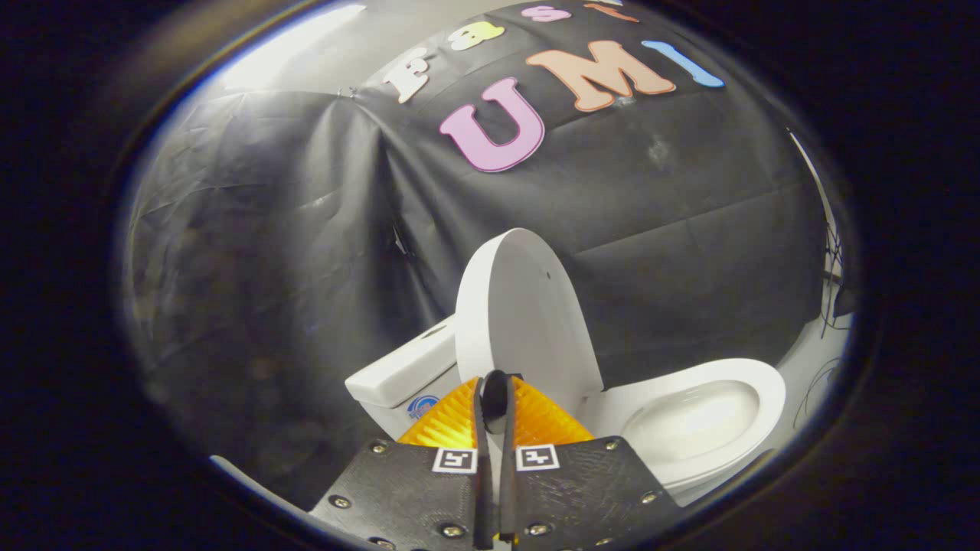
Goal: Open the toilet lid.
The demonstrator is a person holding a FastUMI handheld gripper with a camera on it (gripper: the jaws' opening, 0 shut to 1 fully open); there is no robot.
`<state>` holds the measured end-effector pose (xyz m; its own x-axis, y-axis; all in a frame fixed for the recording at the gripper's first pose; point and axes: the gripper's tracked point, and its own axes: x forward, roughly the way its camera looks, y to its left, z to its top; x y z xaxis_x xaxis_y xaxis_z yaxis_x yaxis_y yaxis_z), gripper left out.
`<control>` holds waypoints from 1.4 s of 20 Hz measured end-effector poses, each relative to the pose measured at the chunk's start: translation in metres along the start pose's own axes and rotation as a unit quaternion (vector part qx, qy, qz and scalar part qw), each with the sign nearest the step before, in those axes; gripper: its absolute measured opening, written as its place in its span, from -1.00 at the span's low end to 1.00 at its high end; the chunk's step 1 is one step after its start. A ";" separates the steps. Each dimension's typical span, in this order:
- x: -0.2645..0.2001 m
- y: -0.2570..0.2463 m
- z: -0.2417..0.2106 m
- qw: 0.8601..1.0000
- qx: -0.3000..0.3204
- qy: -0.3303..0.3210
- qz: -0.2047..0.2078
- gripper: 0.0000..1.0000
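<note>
Hand-held gripper (496, 398) fingers nearly pinched together, seemingly nipping the edge of the white oval plastic toilet lid (524, 314), standing upright beside the white ceramic tank (402, 375). Lid looks light, stiff, slick; hold the rim.

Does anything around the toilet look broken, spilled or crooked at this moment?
Nothing stands out. The toilet lid is raised and stands upright near the tank; the bowl lies open and looks clean, with no spill. The gripper is nearly closed, just before the lid's lower edge; whether the fingers pinch it is unclear.
</note>
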<state>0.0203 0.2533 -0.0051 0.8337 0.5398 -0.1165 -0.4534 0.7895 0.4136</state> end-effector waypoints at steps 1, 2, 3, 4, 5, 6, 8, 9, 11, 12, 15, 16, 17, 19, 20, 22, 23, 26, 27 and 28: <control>0.000 0.002 -0.001 1.000 0.001 0.000 0.002 -0.91; 0.002 0.004 -0.001 1.000 0.001 0.001 0.005 -0.91; 0.004 0.006 -0.002 1.000 0.002 0.002 0.008 -0.92; 0.006 0.009 -0.002 1.000 0.001 0.002 0.009 -0.91; 0.006 0.012 -0.003 1.000 -0.003 0.002 0.010 -0.91; 0.008 0.015 -0.003 1.000 -0.008 0.001 0.011 -0.91; 0.010 0.021 -0.005 1.000 -0.018 -0.002 0.010 -0.88; 0.013 0.026 -0.007 1.000 -0.021 -0.004 0.011 -0.88; 0.016 0.030 -0.008 1.000 -0.027 -0.008 0.010 -0.88; 0.018 0.033 -0.008 0.999 -0.030 -0.010 0.011 -0.88; 0.024 0.046 -0.014 0.999 -0.038 -0.012 0.013 -0.86; 0.026 0.048 -0.016 0.999 -0.039 -0.011 0.014 -0.84; 0.026 0.051 -0.015 0.999 -0.041 -0.015 0.014 -0.83; 0.031 0.058 -0.019 0.998 -0.055 -0.013 0.021 -0.82; 0.032 0.061 -0.020 0.998 -0.061 -0.009 0.024 -0.82; 0.036 0.065 -0.020 0.998 -0.061 -0.009 0.026 -0.70; 0.038 0.067 -0.021 0.998 -0.058 -0.010 0.027 -0.61; 0.043 0.075 -0.024 0.998 -0.057 -0.007 0.028 -0.55; 0.045 0.075 -0.028 0.998 -0.060 -0.007 0.025 -0.51; 0.046 0.076 -0.029 0.998 -0.060 -0.011 0.023 -0.44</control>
<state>0.0150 0.3467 -0.0054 0.8172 0.5708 -0.0798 -0.5248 0.7942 0.3063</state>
